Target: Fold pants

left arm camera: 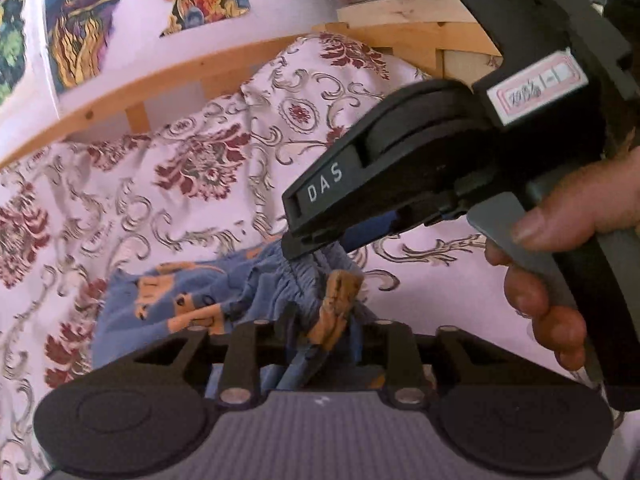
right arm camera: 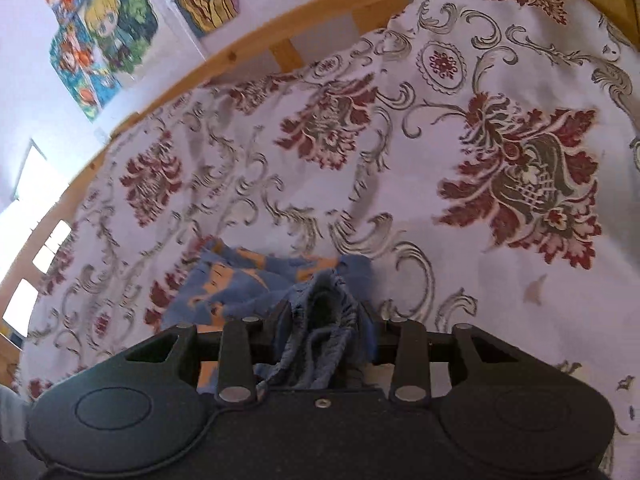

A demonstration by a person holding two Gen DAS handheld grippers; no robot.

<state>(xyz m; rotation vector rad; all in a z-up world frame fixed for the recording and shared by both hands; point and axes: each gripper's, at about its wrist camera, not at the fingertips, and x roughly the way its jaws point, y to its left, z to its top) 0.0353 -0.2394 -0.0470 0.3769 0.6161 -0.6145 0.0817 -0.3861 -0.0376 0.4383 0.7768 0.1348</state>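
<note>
The pants [left arm camera: 208,300], blue with orange figures, are seen bunched on a bedspread [left arm camera: 120,184] patterned with red flowers and grey scrolls. In the left wrist view, a gathered stretch of the ribbed waistband is drawn up from the bedspread and pinched in the left gripper [left arm camera: 320,344], whose fingers are closed narrowly on the cloth; blue and orange folds pass between them toward the camera. Just above and beyond, the right gripper [left arm camera: 316,250] is seen from the side, held by a hand [left arm camera: 560,272] at the right edge. Its tips are clamped on the same bunched waistband, close beside the left gripper's hold.

In the right wrist view, the right gripper [right arm camera: 320,328] is likewise closed on a puckered blue fold of the waistband, though the fingertips themselves are largely hidden by cloth. The rest of the pants [right arm camera: 240,280] trails off to the left across the bedspread [right arm camera: 440,160]. A wooden bed rail [right arm camera: 280,28] and posters [right arm camera: 100,36] on the wall are visible behind.
</note>
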